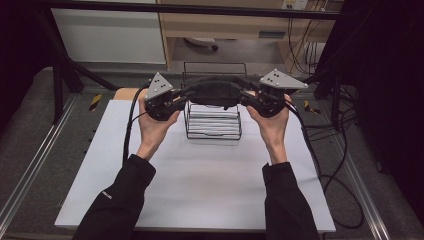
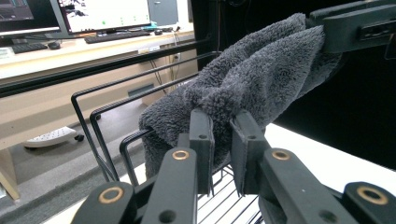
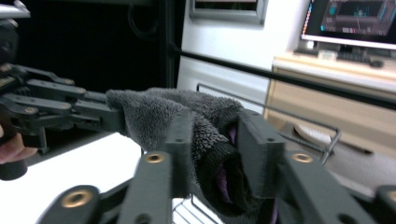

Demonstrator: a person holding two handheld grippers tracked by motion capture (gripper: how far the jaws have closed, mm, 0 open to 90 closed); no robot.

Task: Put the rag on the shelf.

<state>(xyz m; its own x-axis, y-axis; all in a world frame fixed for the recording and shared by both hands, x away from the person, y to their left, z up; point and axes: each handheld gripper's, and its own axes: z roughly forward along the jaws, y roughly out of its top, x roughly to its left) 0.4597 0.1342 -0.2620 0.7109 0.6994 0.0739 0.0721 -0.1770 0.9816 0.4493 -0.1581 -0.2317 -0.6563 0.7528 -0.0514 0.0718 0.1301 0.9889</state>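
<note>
A dark grey fluffy towel (image 1: 215, 92) hangs stretched between my two grippers, just above a black wire rack (image 1: 212, 125) on the white table (image 1: 200, 185). My left gripper (image 1: 187, 95) pinches the towel's left end; in the left gripper view its jaws (image 2: 222, 119) stand close together with a fold of towel (image 2: 261, 74) between them. My right gripper (image 1: 245, 95) holds the right end. In the right gripper view a thick bunch of towel (image 3: 159, 109) fills the gap of that gripper (image 3: 212, 121). A purple lining shows inside the fold.
The rack's wire loops (image 2: 107, 112) rise just behind and below the towel. Cables trail from both grippers over the table's sides. A desk with monitors and a keyboard (image 2: 116, 35) stands beyond the table, and black frame bars cross the back.
</note>
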